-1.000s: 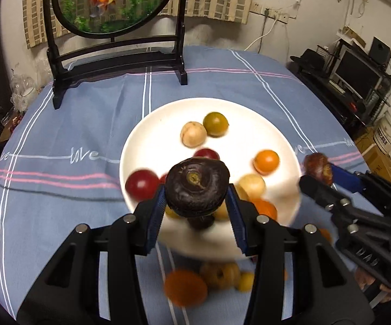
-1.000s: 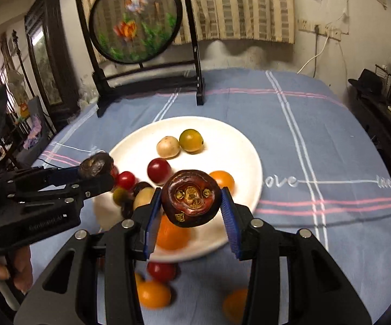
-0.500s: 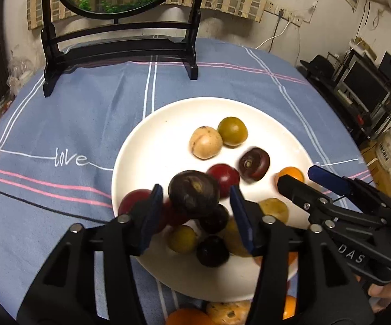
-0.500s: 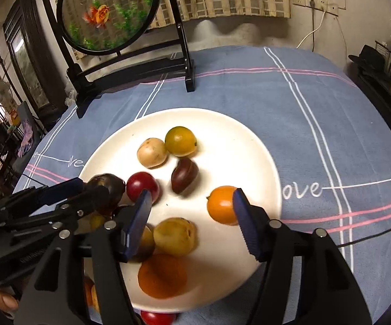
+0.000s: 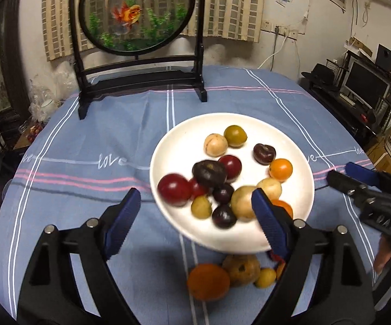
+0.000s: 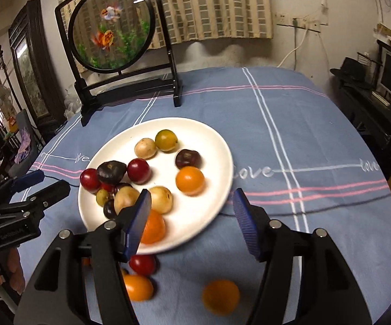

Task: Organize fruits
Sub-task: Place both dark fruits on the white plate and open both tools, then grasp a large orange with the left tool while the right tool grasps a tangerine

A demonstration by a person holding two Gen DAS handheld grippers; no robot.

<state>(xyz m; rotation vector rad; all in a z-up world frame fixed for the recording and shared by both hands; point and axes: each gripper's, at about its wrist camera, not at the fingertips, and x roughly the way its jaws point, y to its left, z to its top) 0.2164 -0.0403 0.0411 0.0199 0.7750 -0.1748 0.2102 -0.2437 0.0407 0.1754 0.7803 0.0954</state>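
A white plate point(image 5: 168, 146) point(image 6: 209, 146) on the blue tablecloth holds several small fruits: red, orange, yellow, tan and dark. One dark purple fruit point(image 5: 209, 173) point(image 6: 111, 172) rests on the pile at the plate's left. A dark brown one point(image 5: 264, 153) point(image 6: 187, 159) lies alone toward the right. My left gripper point(image 5: 194, 200) hovers over the plate's near edge, its jaws opening with nothing gripped. My right gripper point(image 6: 192, 196) is open and empty above the plate's near rim. Loose on the cloth in front lie an orange fruit point(image 5: 208, 281), a red one point(image 6: 142, 264) and another orange one point(image 6: 220, 296).
A round goldfish screen on a black stand point(image 5: 138, 81) point(image 6: 114, 29) rises at the table's far side. A desk with a monitor point(image 5: 365, 86) stands off the right edge. In each wrist view the other gripper point(image 5: 357, 178) point(image 6: 38, 184) shows beside the plate.
Both grippers have opened and let go of their dark fruits, which now lie on the plate. Both have drawn back toward the near rim, so more of the room shows.
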